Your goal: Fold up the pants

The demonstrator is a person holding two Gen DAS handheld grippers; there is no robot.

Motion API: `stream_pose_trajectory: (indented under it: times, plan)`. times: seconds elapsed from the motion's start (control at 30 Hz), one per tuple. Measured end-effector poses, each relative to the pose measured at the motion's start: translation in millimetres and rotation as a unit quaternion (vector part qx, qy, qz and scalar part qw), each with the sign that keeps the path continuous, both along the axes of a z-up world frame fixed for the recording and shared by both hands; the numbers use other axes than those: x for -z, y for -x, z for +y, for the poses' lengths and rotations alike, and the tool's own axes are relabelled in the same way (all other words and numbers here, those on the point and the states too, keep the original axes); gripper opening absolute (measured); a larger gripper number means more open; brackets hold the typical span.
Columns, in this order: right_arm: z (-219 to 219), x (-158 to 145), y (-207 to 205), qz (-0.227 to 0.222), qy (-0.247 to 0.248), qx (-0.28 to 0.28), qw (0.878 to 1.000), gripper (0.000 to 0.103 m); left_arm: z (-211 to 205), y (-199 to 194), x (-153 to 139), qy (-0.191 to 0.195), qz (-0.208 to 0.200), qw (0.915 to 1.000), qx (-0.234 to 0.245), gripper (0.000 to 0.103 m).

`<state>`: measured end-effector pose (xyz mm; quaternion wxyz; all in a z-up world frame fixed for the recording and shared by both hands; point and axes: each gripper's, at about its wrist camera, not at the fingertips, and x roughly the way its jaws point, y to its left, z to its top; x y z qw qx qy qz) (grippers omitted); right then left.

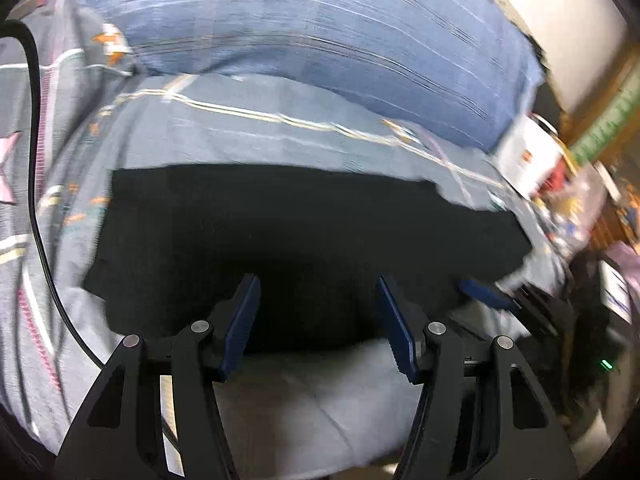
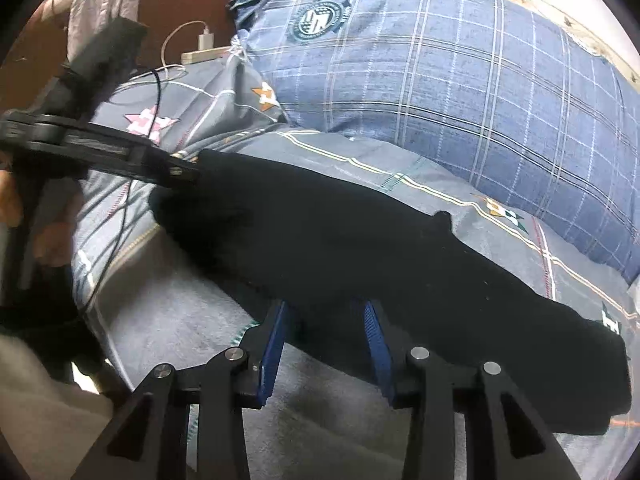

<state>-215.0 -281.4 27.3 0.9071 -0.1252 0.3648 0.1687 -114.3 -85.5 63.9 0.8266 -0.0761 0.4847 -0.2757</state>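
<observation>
Black pants (image 1: 288,240) lie flat as a long dark strip on the bedsheet; they also show in the right wrist view (image 2: 360,248). My left gripper (image 1: 316,284) is open, its blue pads spread above the pants' near edge with nothing between them. In the right wrist view the left gripper (image 2: 188,170) reaches in from the left to the pants' far left end. My right gripper (image 2: 326,308) is open, its pads either side of the pants' near edge. Its blue tip shows in the left wrist view (image 1: 486,294). The left wrist view is blurred.
A blue plaid pillow (image 2: 460,80) lies behind the pants. The patterned grey bedsheet (image 2: 400,172) covers the bed. Black cables (image 2: 132,200) and a white charger (image 2: 206,40) sit at the left. A black cable (image 1: 40,184) runs down the left. Clutter (image 1: 560,176) stands at the right.
</observation>
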Motion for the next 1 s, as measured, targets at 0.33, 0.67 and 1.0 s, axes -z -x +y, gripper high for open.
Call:
stream_pose_trajectory:
  times: [0.33, 0.67, 1.0]
  plan:
    - [-15.1, 14.9, -13.5, -0.002, 0.03, 0.011, 0.999, 0.031, -36.7, 21.8, 12.7, 0.003, 0.031, 0.9983, 0.048, 0.071]
    - [-26.8, 1.3, -9.2, -0.006, -0.002, 0.007, 1.0, 0.029, -61.7, 32.9, 19.4, -0.069, -0.016, 0.9933, 0.091, 0.071]
    - [-28.6, 19.1, -11.7, -0.008, 0.063, 0.02, 0.998, 0.037, -81.8, 18.6, 32.4, -0.113, -0.054, 0.9887, 0.082, 0.071]
